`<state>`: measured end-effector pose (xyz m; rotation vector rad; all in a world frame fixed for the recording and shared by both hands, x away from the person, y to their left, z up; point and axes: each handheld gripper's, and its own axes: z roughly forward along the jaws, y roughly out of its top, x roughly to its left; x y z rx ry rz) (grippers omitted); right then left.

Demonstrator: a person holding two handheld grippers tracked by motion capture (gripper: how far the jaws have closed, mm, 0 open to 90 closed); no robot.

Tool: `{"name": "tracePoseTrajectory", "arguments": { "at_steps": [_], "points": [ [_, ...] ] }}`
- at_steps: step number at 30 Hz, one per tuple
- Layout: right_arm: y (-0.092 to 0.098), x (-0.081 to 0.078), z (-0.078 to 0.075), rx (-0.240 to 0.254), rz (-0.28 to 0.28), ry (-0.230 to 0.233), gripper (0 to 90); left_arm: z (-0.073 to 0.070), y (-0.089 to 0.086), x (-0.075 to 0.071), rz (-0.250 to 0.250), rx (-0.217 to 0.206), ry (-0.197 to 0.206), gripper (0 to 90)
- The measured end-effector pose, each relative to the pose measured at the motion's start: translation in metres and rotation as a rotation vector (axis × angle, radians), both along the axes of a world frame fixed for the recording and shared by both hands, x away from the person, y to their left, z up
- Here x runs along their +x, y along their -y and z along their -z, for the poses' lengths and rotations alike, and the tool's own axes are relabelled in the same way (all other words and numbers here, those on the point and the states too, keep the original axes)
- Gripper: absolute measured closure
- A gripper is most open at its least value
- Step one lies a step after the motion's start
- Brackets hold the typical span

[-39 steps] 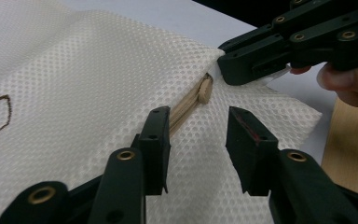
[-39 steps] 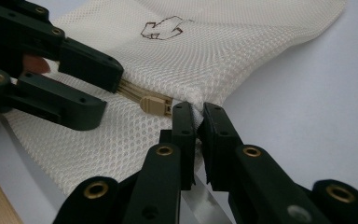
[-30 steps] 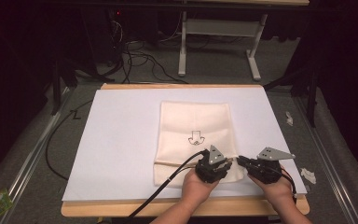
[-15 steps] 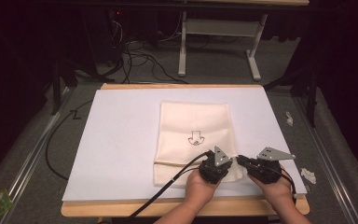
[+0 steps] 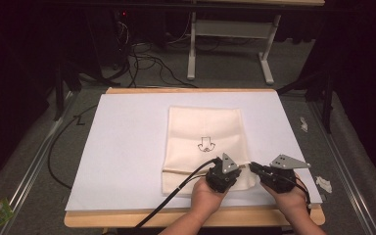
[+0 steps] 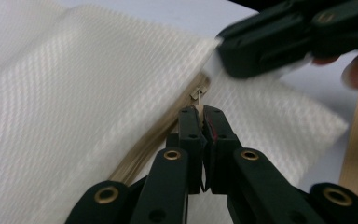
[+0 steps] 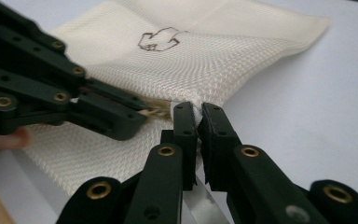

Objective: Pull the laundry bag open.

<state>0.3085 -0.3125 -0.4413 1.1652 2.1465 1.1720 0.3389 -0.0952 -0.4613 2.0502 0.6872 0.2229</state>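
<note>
Left hand-held gripper [image 6: 199, 112] pinches zipper pull [image 6: 196, 94]; right hand-held gripper [image 7: 196, 109] clamps one pouch [image 5: 203, 127] edge.

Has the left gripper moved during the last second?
Yes, slightly: the left gripper slid rightward along the pouch, away from its printed arrow.
</note>
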Motion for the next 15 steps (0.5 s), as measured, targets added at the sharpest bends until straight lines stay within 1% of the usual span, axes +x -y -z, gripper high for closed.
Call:
{"name": "tracePoseTrajectory", "arguments": {
  "at_steps": [2,5,8,10,12,13,14,15],
  "points": [
    [0.007,0.002,0.000,0.028,0.022,-0.008,86.7,0.002,-0.009,0.002,-0.020,0.010,-0.009,87.7],
    [0.015,0.003,0.001,0.041,0.038,-0.011,86.6,0.005,-0.026,0.002,-0.040,0.018,-0.017,87.7],
    [0.016,0.002,0.001,0.045,0.042,-0.014,86.5,0.005,-0.043,0.001,-0.051,0.029,-0.021,87.7],
    [0.015,0.002,0.001,0.035,0.036,-0.005,86.5,0.005,-0.056,0.001,-0.059,0.036,-0.025,87.6],
    [0.016,0.002,0.001,0.036,0.041,-0.008,86.5,0.006,-0.071,0.001,-0.076,0.043,-0.036,87.6],
    [0.016,0.002,0.001,0.032,0.043,-0.008,86.5,0.007,-0.079,0.002,-0.084,0.053,-0.048,87.6],
    [0.016,0.002,0.001,0.032,0.047,-0.009,86.5,0.007,-0.079,0.002,-0.084,0.053,-0.048,87.6],
    [0.017,0.002,0.001,0.031,0.046,-0.009,86.5,0.009,-0.095,0.002,-0.104,0.067,-0.066,87.6]
  ]
}}
